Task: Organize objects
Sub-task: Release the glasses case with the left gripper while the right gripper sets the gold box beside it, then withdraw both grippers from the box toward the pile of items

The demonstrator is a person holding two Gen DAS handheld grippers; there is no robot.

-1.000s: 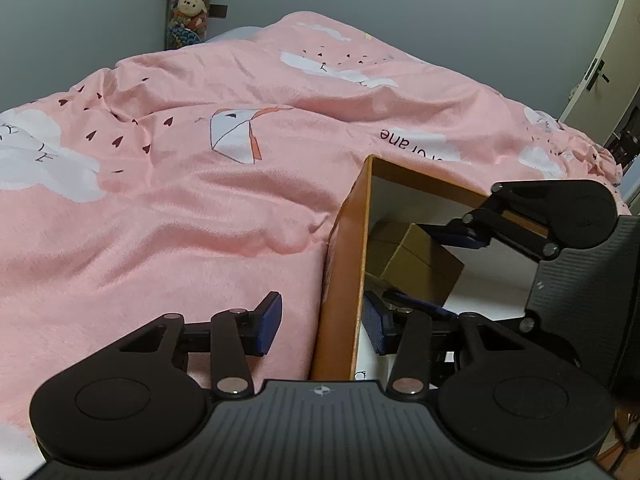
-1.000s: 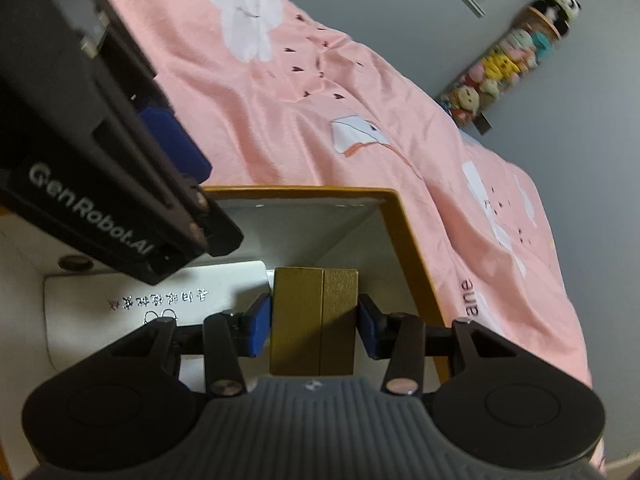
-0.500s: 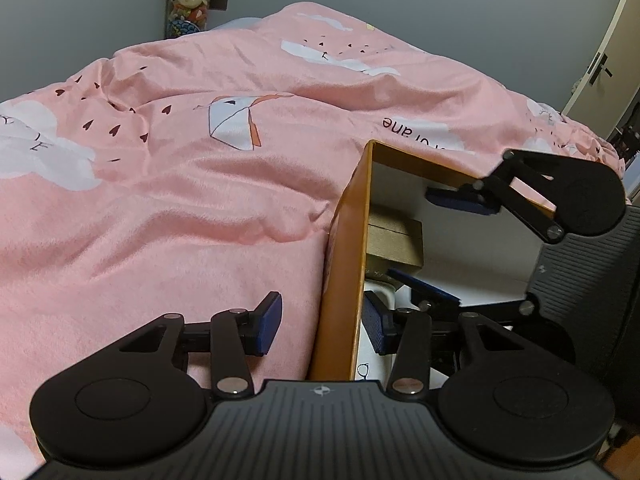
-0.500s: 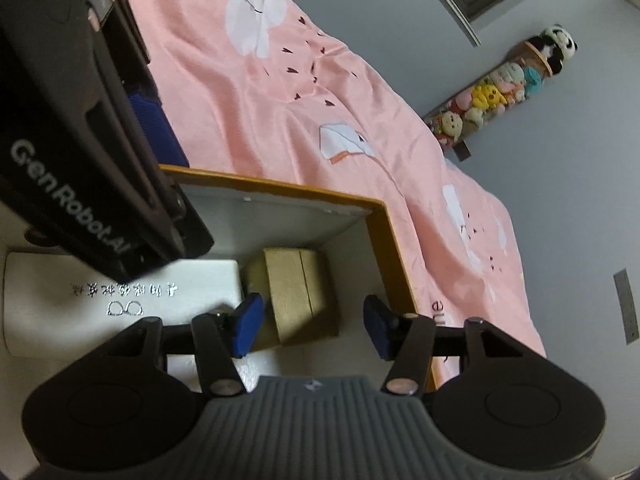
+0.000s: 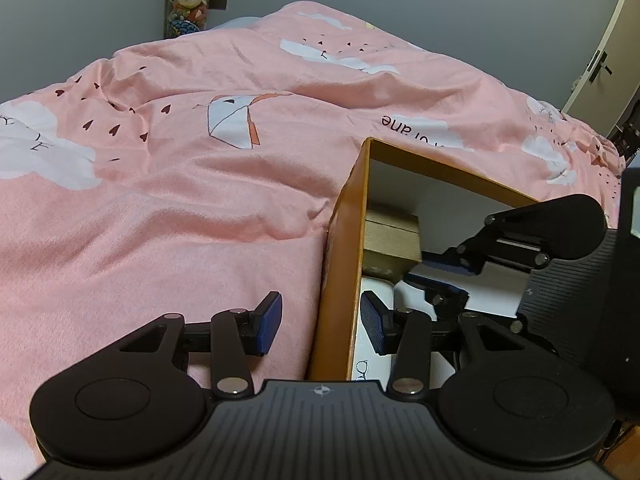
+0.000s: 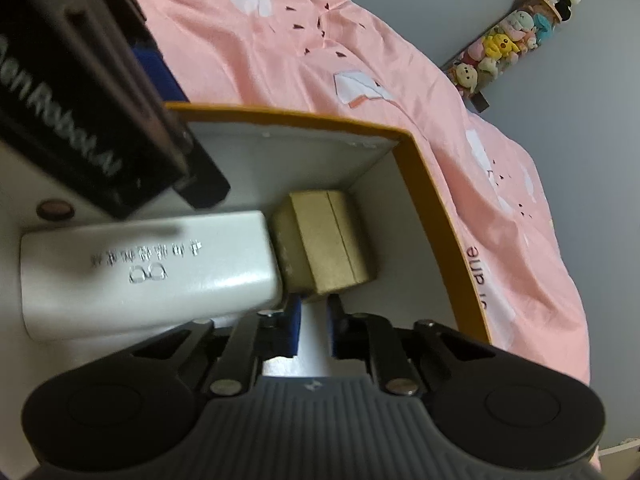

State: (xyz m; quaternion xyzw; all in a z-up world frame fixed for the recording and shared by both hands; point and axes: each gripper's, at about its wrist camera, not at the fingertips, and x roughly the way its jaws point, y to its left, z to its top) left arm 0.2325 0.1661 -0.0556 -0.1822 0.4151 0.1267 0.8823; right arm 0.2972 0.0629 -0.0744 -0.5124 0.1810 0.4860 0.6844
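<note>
bed w/ pink duvet (image 5: 168, 208) | grey walls (image 5: 80, 12) | door (image 5: 600, 56) | plush-toy tube (image 6: 516, 36)

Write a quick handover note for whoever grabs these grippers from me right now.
Left gripper: open, straddling the orange box's side wall, one finger outside over the pink bedspread, one inside.
Right gripper: nearly shut on nothing, just behind the gold box.
Done: gold box lies in the orange box's far corner, against the white case already inside.
Left: no other loose item shows in either view; look around before the next pick.
</note>
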